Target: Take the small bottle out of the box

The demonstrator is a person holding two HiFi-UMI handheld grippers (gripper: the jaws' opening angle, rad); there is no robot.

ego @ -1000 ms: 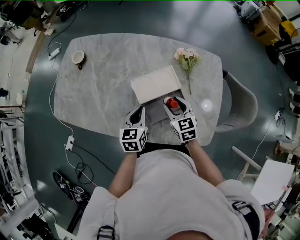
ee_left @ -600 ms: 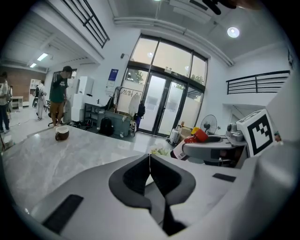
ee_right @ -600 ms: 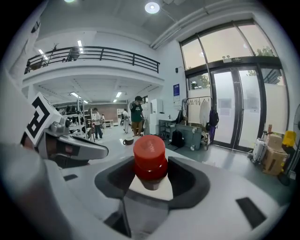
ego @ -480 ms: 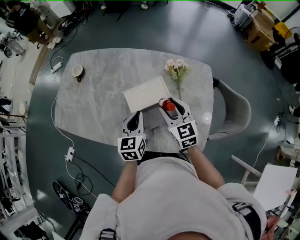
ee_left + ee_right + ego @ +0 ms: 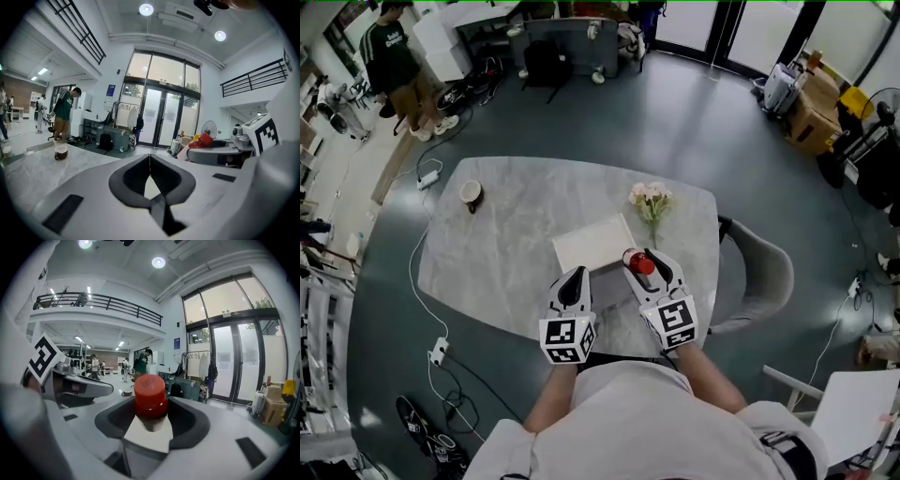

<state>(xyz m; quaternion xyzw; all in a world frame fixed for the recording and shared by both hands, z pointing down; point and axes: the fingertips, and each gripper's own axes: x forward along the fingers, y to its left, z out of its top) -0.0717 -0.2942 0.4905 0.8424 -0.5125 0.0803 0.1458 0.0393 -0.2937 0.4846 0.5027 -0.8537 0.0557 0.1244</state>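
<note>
My right gripper [image 5: 643, 266] is shut on the small bottle [image 5: 641, 263], whose red cap [image 5: 149, 394] stands up between the jaws in the right gripper view. It hangs over the near right corner of the white box [image 5: 593, 244], which lies in the middle of the marble table [image 5: 506, 234]. My left gripper [image 5: 574, 281] sits just left of it, by the box's near edge. In the left gripper view [image 5: 150, 163] its jaws are shut with nothing between them. The bottle's body below the cap is hidden by the jaws.
Pink flowers [image 5: 650, 199] lie beyond the box at the right. A cup [image 5: 471, 193] stands at the table's far left. A grey chair [image 5: 759, 272] is at the right side. Cables [image 5: 431, 281] trail on the floor at the left, and a person [image 5: 394, 56] stands far off.
The head view has pulled back and shows more of the room. My right gripper still holds the bottle by the box's near right corner. The left gripper stays beside it.
</note>
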